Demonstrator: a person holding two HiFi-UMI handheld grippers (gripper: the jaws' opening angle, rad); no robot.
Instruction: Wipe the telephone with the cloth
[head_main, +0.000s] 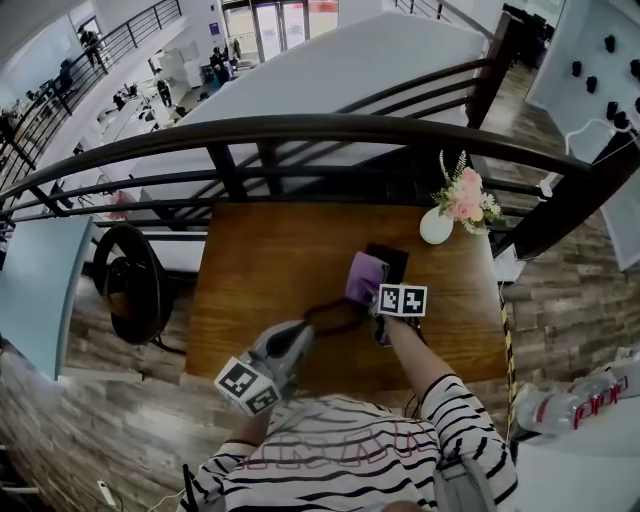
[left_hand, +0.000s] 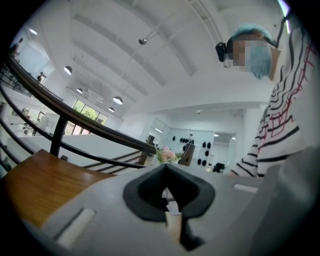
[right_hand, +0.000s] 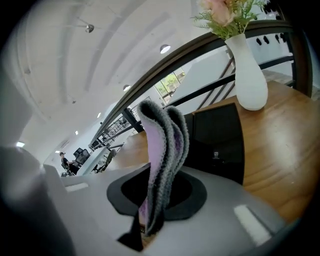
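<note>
A black telephone (head_main: 391, 258) lies flat on the wooden table (head_main: 255, 265), right of middle. My right gripper (head_main: 376, 297) is shut on a folded purple and grey cloth (head_main: 365, 277), which hangs over the telephone's near left edge. In the right gripper view the cloth (right_hand: 162, 150) stands up out of the shut jaws of the right gripper (right_hand: 147, 220), with the telephone (right_hand: 217, 140) just behind it. My left gripper (head_main: 305, 328) hovers to the left, its tip beside a dark curved piece (head_main: 337, 317) on the table. The left gripper (left_hand: 170, 210) looks shut, with nothing clearly in it.
A white vase of pink flowers (head_main: 437, 224) stands at the table's back right, close behind the telephone. A dark railing (head_main: 300, 130) runs along the far edge. A black round chair (head_main: 130, 285) sits left of the table and a plastic bottle (head_main: 570, 400) at its right.
</note>
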